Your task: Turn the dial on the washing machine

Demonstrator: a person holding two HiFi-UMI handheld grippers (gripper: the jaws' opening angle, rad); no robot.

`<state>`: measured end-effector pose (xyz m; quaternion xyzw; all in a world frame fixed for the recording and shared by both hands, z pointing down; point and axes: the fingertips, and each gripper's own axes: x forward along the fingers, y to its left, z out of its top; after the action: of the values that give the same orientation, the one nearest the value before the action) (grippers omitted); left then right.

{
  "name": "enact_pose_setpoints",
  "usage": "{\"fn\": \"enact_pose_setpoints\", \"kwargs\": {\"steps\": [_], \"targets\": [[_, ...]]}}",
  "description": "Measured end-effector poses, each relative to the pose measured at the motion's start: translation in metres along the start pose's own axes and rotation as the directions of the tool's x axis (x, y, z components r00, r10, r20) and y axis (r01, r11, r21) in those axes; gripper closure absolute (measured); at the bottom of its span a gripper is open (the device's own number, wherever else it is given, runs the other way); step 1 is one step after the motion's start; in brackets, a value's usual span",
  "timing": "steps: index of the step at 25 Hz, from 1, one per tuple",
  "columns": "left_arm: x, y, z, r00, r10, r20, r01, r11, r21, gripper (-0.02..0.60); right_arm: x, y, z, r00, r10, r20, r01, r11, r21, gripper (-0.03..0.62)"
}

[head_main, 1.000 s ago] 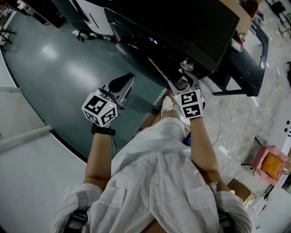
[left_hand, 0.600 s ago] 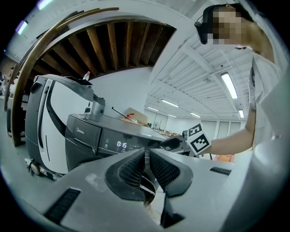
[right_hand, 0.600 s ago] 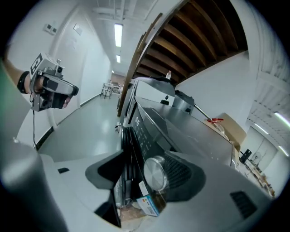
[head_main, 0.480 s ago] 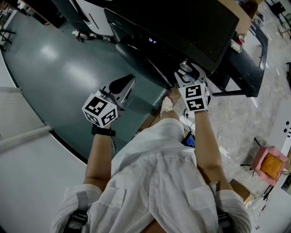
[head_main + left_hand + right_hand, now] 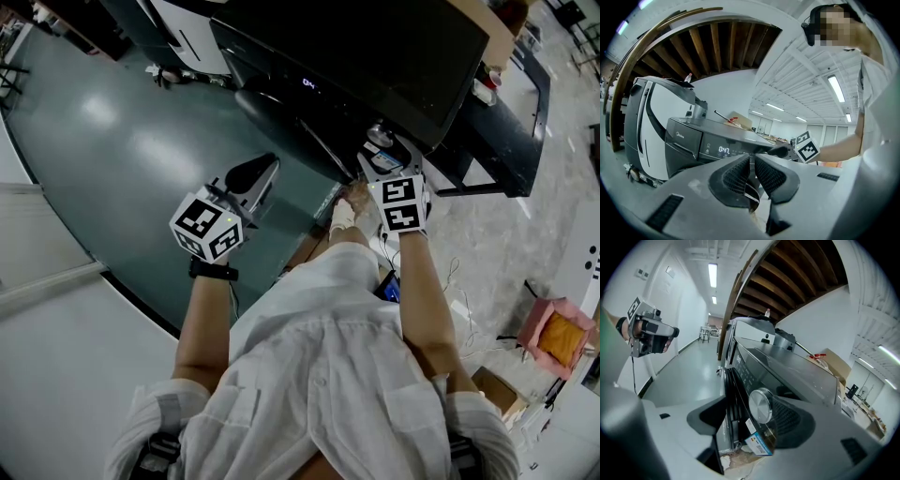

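Note:
The dark washing machine [image 5: 394, 56] stands in front of me, and its display [image 5: 723, 150] shows lit digits. Its silver dial [image 5: 379, 134] sits at the right end of the front panel. My right gripper [image 5: 382, 152] reaches up to it with the jaws closed in on the dial [image 5: 761, 405], which lies against the right pad [image 5: 792, 420]. A thin strip of the machine's front shows between the dial and the left pad. My left gripper [image 5: 262, 167] hangs shut and empty in front of the machine, left of the dial and well away from it; its pads [image 5: 740, 176] meet.
The machine's round door [image 5: 731, 399] bulges out below the panel, just left of the dial. A dark bench [image 5: 506, 141] stands to the right. A pink box [image 5: 553, 339], a cardboard box [image 5: 492, 384] and cables [image 5: 459, 300] lie on the floor at the right. Green floor [image 5: 122, 141] spreads to the left.
My right gripper rose onto the dial, its jaws narrowed from a wide spread, and it rolled. The digits on the display changed. The left gripper stayed put.

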<state>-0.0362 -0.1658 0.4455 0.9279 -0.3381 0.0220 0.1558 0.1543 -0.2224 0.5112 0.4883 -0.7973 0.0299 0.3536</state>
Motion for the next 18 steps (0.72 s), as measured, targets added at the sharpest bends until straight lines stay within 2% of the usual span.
{"fn": "enact_pose_setpoints", "kwargs": {"steps": [18], "targets": [[0.003, -0.001, 0.0, 1.0, -0.016, -0.003, 0.016, 1.0, -0.004, 0.552, 0.0, 0.004, -0.026, 0.996, 0.024, -0.087, -0.016, 0.996, 0.09, 0.251]]}}
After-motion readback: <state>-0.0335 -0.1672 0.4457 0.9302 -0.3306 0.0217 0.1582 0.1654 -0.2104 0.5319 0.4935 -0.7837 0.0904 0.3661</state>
